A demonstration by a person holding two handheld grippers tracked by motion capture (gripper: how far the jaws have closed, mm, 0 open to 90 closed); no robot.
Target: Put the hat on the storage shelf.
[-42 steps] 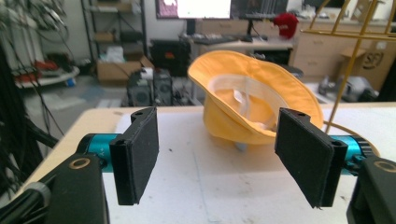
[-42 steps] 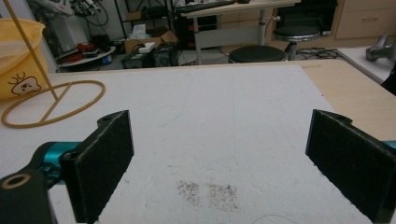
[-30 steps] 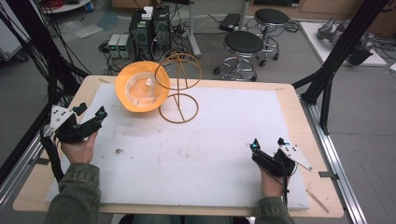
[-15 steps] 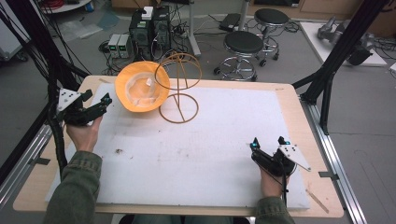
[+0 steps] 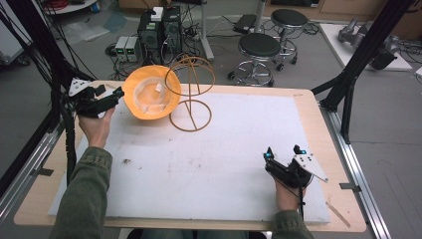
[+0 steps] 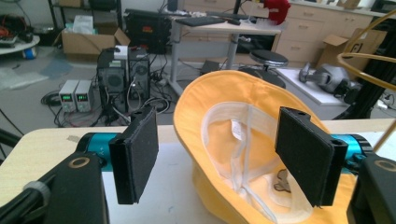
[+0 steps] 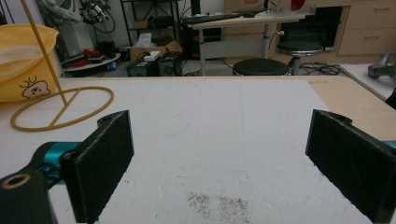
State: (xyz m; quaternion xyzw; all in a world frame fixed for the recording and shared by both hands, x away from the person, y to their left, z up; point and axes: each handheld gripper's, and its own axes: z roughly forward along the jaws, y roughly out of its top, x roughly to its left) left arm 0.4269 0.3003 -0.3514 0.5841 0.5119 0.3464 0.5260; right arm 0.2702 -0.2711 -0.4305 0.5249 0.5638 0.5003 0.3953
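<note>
black stools [image 5: 260, 46], computer towers [image 5: 159, 27], white mat [image 5: 209, 164]

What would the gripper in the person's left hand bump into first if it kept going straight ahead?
Most likely the yellow hat: the left gripper points its open jaws at the hat's upturned inside, with nothing between, though the gap is hard to judge.

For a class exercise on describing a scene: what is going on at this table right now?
A person at the table holds a gripper in each hand. The left gripper, jaws open, is beside the yellow hat, which lies with its opening turned up toward it next to a wire hat stand; nothing is gripped yet. The right gripper rests open near the table's front right, apart from both.
</note>
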